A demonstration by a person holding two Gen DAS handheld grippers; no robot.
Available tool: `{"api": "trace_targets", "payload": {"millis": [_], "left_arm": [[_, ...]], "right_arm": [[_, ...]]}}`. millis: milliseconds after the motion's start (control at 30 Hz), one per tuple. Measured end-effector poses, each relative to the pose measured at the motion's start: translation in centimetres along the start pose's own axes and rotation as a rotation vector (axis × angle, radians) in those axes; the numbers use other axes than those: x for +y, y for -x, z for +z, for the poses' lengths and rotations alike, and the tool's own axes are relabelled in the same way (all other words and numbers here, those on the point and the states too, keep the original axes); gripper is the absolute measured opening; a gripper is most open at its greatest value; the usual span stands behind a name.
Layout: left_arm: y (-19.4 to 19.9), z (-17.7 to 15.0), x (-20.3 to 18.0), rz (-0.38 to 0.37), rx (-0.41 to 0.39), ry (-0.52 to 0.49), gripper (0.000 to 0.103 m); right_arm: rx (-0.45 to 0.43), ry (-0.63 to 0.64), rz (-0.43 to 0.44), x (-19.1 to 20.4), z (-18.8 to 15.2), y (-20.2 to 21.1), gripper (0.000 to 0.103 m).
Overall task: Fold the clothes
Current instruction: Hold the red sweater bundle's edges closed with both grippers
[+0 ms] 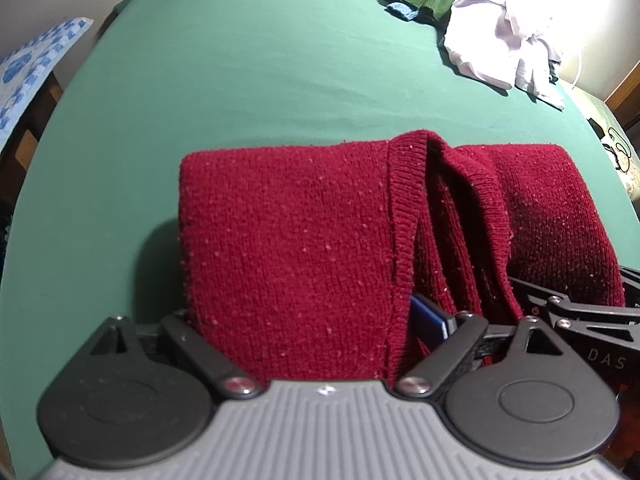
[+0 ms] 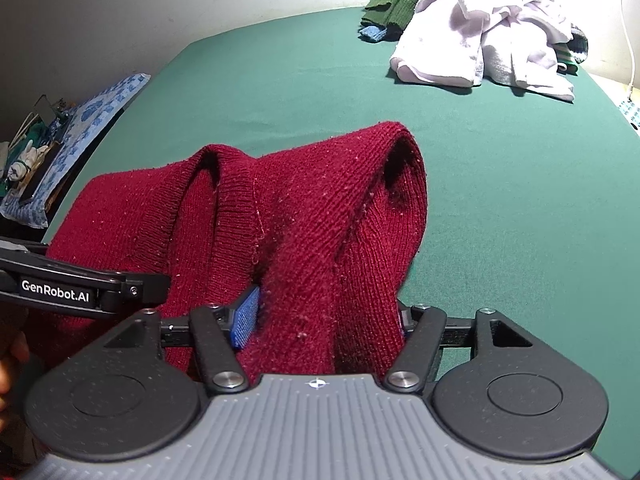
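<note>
Left wrist view: we see our left gripper (image 1: pixel 316 320) fingers wide apart, nubbly maroon knit sweater (image 1: pixel 288 240) bunched between them; right gripper (image 2: pixel 324 320) fingers likewise spread around ribbed folds.

Dark red knit sweater (image 1: pixel 288 240), bunched and folded over.
It's draped in thick folds, ribbed edge (image 1: pixel 404 216) showing, raised above the green bed sheet (image 1: pixel 240 80).

A green sheet (image 1: pixel 248 80) covers the bed, smooth with a few faint creases. Behind it stands a pale wall (image 2: pixel 160 8). Off the bed's left edge lies a blue-and-white flowered cloth (image 2: pixel 92 108) over a low dark stand, with small clutter beside it too blurred to name. A thin white cord (image 2: pixel 628 24) hangs down the wall at the far right corner, near a bright glare
</note>
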State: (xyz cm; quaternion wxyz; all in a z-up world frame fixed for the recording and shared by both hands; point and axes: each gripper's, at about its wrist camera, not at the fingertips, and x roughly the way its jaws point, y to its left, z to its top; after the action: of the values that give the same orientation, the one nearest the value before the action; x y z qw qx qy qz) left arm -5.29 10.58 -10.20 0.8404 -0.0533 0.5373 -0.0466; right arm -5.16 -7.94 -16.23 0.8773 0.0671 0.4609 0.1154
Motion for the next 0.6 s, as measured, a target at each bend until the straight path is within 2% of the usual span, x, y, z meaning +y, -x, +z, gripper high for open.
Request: {"api": "trace_targets", "payload": {"millis": [100, 167, 267, 333, 600], "left_arm": [[-0.03, 0.01, 0.02, -0.001, -0.001, 0.002, 0.089], [-0.01, 0.0, 0.05, -0.003, -0.002, 0.002, 0.089], [0.01, -0.02, 0.1, -0.006, -0.004, 0.002, 0.089], [0.03, -0.03, 0.13, -0.008, -0.005, 0.003, 0.089], [0.15, -0.03, 0.4, -0.025, -0.008, 0.003, 0.089]], "right_arm": [[-0.008, 0.006, -0.004, 0.05, -0.08, -0.01, 0.068], [-0.005, 0.003, -0.021, 0.09, 0.03, -0.1, 0.078], [-0.003, -0.018, -0.02, -0.29, 0.15, -0.19, 0.083], [-0.009, -0.038, 0.004, -0.75, 0.21, -0.15, 0.083], [-0.022, 0.0, 0.005, -0.59, -0.23, -0.06, 0.081]]}}
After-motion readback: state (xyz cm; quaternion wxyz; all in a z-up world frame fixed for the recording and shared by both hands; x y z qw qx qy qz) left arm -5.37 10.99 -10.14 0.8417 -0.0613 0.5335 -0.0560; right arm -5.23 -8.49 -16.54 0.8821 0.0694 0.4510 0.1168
